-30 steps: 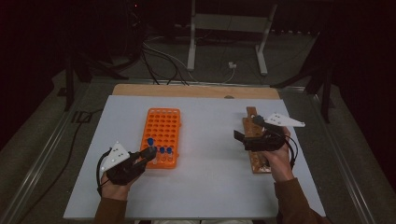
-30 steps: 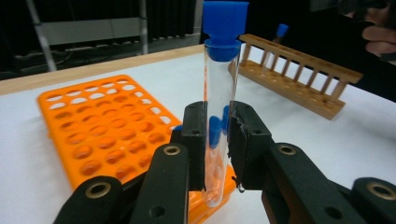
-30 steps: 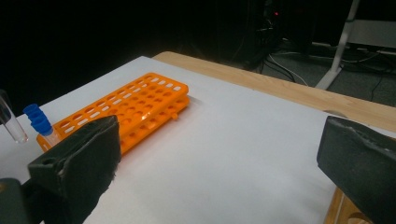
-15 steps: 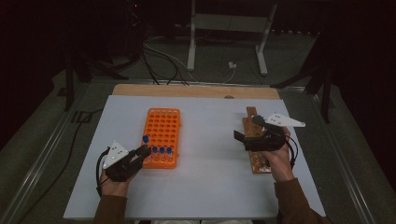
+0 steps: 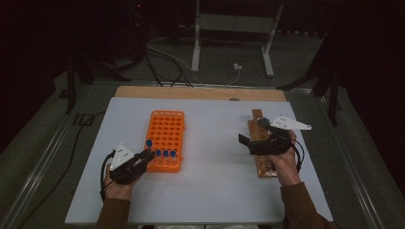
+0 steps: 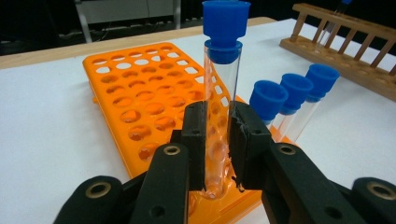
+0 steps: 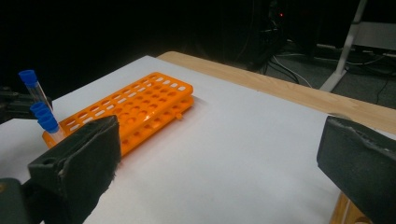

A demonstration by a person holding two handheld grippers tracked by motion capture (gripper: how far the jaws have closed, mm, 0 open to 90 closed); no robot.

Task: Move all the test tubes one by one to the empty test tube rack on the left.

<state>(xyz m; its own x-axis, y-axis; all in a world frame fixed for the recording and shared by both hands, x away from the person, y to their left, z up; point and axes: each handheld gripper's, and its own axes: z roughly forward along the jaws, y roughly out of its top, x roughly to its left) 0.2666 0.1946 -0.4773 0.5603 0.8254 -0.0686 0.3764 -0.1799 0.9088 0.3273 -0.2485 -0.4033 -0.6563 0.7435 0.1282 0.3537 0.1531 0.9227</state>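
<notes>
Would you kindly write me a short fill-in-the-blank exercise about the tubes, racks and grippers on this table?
1. The left gripper is shut on a clear tube with a ____ cap.
2. That tube's lower end sits in the ____ rack.
3. Beside it, ____ more capped tubes stand in that rack.
4. The right gripper, with jaws wide ____, is above the wooden rack.

Missing words: blue; orange; three; open

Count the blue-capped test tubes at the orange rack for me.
4. One tube is clamped in the left gripper, its bottom in a near-edge hole of the orange rack. Three more stand side by side in the near row. More may sit unseen in the wooden rack.
</notes>
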